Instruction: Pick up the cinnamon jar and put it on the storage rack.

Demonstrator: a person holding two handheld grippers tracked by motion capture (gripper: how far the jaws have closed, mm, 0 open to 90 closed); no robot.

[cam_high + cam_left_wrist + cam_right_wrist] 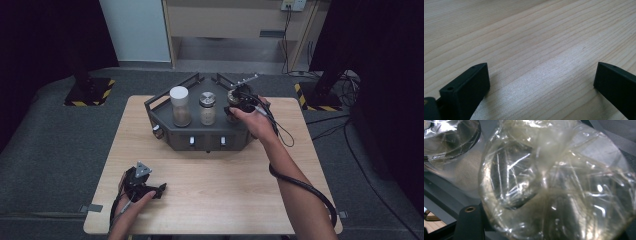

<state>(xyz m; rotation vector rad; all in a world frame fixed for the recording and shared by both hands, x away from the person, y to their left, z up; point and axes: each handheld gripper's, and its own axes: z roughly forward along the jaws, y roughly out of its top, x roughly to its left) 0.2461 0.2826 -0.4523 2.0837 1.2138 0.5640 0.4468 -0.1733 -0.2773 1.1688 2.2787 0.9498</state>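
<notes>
At the upper centre of the high view, the right gripper (239,102) is clamped on a clear film-wrapped jar of pale powder (554,185), rightmost of three on the dark grey angular metal tray (165,120). In the right gripper view the jar presses against the black finger (470,222) at lower left. At lower left of the high view, the left gripper (150,189) rests on the light wooden table (225,195), fingers wide apart around nothing.

Third jar (556,182): clear glass, mouth sealed with crinkled plastic film, sandy powder inside. Seated upright at right end of dark tray (165,127), beside silver-lidded jar (208,107). Clamped at top by right gripper (239,102).
</notes>
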